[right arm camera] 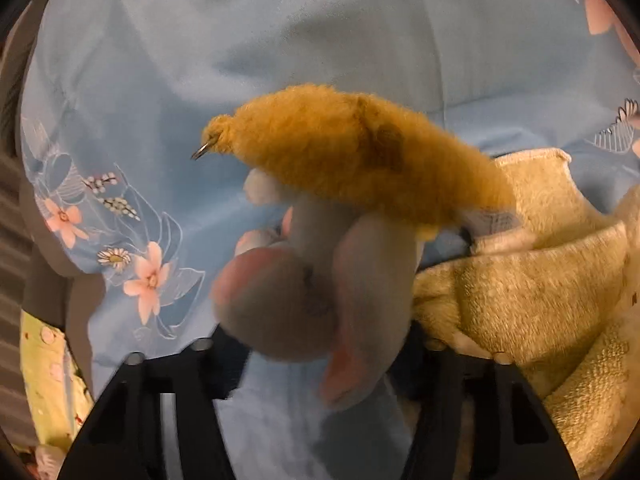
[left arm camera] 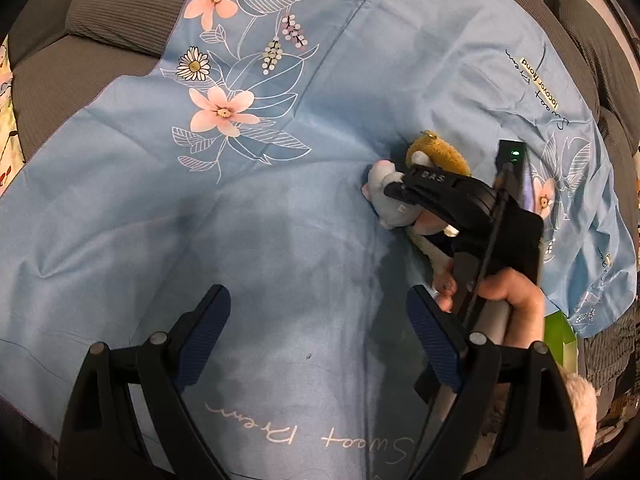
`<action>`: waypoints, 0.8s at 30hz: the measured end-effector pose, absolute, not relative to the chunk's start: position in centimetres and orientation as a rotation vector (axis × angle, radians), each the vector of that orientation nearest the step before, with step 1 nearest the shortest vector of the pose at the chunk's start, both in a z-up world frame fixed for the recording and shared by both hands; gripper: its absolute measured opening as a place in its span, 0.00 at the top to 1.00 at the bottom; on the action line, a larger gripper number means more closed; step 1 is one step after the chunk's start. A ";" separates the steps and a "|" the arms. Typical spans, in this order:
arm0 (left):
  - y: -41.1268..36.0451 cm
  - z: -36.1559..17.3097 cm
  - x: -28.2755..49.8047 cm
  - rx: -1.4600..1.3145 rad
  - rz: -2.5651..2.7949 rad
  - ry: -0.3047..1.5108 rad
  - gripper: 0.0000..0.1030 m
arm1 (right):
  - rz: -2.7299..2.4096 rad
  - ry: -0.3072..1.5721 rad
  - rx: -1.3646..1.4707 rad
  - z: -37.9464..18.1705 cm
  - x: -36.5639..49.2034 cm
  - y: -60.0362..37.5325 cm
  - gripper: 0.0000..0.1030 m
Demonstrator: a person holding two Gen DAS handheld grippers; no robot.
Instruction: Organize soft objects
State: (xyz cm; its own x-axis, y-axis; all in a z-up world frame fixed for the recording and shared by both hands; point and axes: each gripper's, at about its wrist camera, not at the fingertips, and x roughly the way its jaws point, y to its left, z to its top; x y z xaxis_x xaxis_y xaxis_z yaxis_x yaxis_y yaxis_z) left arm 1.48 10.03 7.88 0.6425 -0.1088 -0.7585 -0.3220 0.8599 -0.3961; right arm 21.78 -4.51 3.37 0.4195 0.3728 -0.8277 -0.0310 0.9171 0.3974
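Note:
A grey plush toy (left arm camera: pixel 384 188) with pink ears lies on the blue floral sheet (left arm camera: pixel 280 220), up against an orange-brown fuzzy plush (left arm camera: pixel 438 152) that has a small metal ring. My right gripper (left arm camera: pixel 400 192) has its black fingers clamped on the grey toy, and a hand (left arm camera: pixel 516 304) holds its handle. In the right wrist view the grey plush toy (right arm camera: pixel 312 280) fills the gap of the right gripper (right arm camera: pixel 320 340) and hides the fingertips; the orange-brown plush (right arm camera: pixel 352 152) lies just beyond it. My left gripper (left arm camera: pixel 320 320) stands open above bare sheet, with nothing between its fingers.
A cream towelling item (right arm camera: pixel 540 280) is bunched at the right of the toys. Grey ribbed sofa cushions (left arm camera: pixel 112 12) border the sheet at the far side. A green object (left arm camera: pixel 564 336) sits by the sheet's right edge, and a yellow-green patterned cloth (right arm camera: pixel 48 380) at lower left.

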 end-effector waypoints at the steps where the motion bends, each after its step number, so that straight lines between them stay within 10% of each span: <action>1: 10.1 7.9 1.5 -0.543 0.129 0.874 0.13 | 0.265 1.114 0.330 3.8 21.3 -4.4 0.60; 7: 10.2 8.0 1.4 -0.557 0.131 0.868 0.13 | 0.350 1.087 0.300 8.3 16.1 -6.3 0.72; 9: 10.2 8.1 1.1 -0.555 0.134 0.864 0.13 | 0.374 1.076 0.283 9.6 13.9 -7.4 0.99; 24: 8.6 7.9 0.5 -0.476 0.145 0.888 0.14 | 0.343 1.123 0.285 10.3 6.7 -12.8 0.97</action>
